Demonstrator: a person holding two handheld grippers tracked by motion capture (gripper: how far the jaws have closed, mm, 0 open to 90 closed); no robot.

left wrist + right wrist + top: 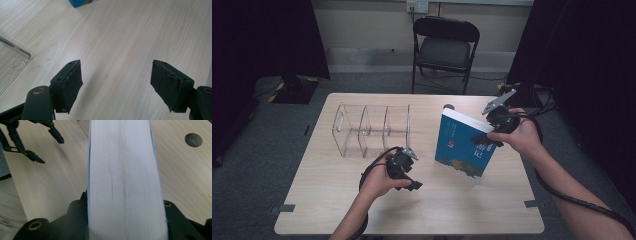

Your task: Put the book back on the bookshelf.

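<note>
We note the blue book (463, 146) standing tilted on the table (437, 205), right of centre, pinched at its page edge by the right gripper (490, 138). Clear acrylic divider rack (372, 130) stands well to its left. Left gripper (412, 170), jaws spread, empty, lies between them. Chair (445, 47) behind the table.

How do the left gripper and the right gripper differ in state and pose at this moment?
The right gripper is shut on the blue book, pages filling the space between its jaws; the left gripper stands open with nothing between its pads, bare table beyond. The right gripper holds the book raised and tilted, while the left gripper hovers low beside the clear acrylic rack. Both are black, hand-held and trail a cable.
</note>
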